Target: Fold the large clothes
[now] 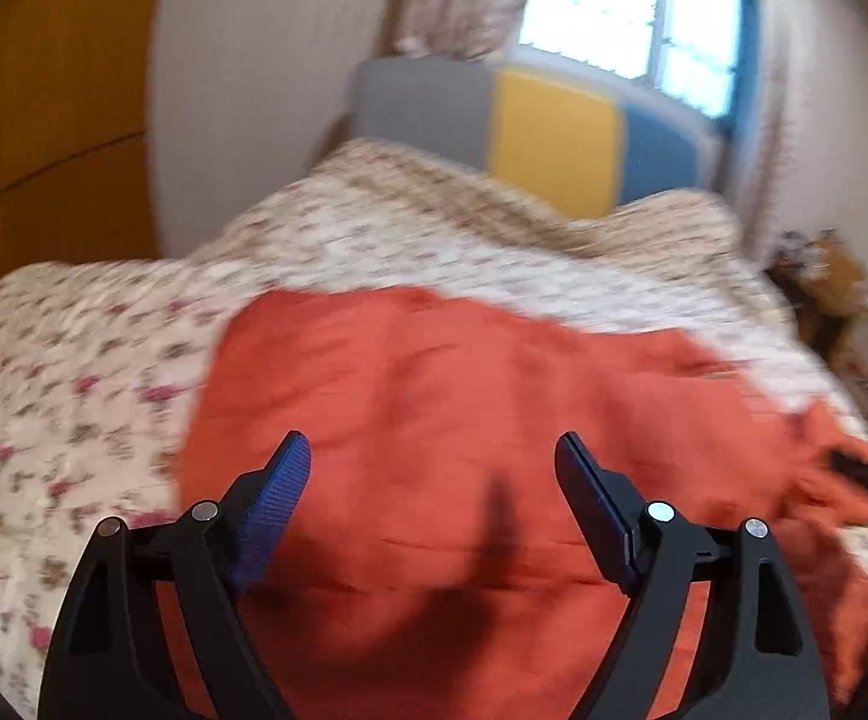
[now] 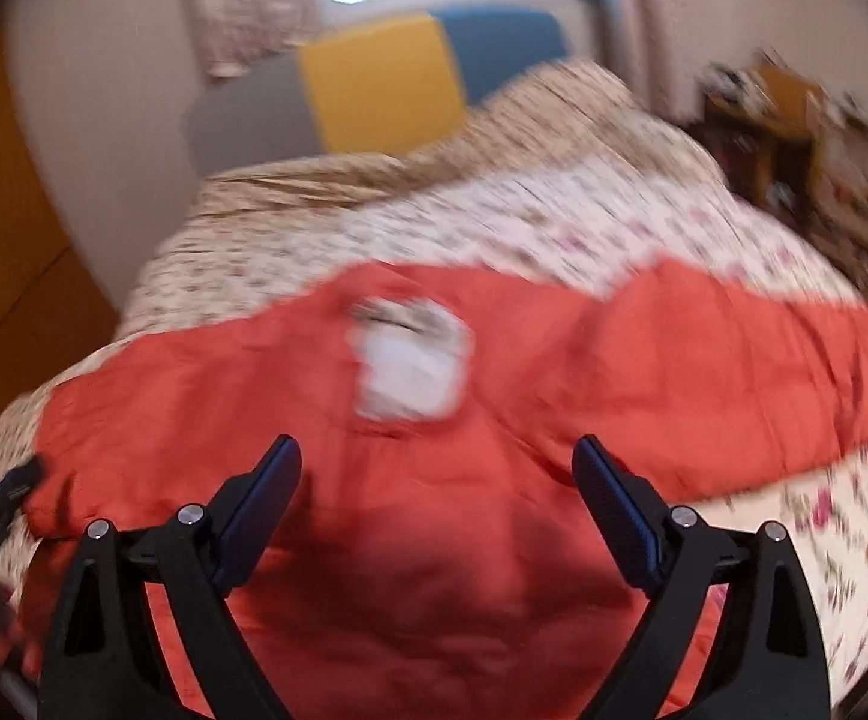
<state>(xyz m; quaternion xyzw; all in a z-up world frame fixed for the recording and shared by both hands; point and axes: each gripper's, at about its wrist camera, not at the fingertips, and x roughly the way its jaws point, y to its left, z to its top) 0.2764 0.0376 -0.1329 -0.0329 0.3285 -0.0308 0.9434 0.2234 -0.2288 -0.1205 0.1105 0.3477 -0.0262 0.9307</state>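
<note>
Both grippers hang with their blue-padded jaws spread wide and nothing between them: the left gripper (image 1: pixel 434 450) looks down on the plain body of an orange garment (image 1: pixel 445 396), and the right gripper (image 2: pixel 436 456) on the part of it that carries a white label (image 2: pixel 413 366) at what seems to be the neck. Neither pair of jaws touches the cloth. The garment lies spread on a flowered bedspread (image 1: pixel 62 372), near the foot of the bed, with one sleeve (image 2: pixel 751 360) stretched out to the right in the right wrist view and its other end reaching toward the left edge, where a dark shape that may be the other gripper shows, too blurred to be sure. Beyond it a bedhead of grey, yellow and blue panels (image 1: pixel 553 138) stands under a window (image 1: pixel 631 6). Both views are smeared, so fine creases cannot be read. Judging by this layout, the step in hand is to choose fresh hold points for a fold. To do it well, each gripper should come down on a clear edge, pinch one layer only, leaving the bedspread beneath, and the two should lift level so the fold line runs straight. The outstretched sleeve probably wants bringing in over the body first.
</note>
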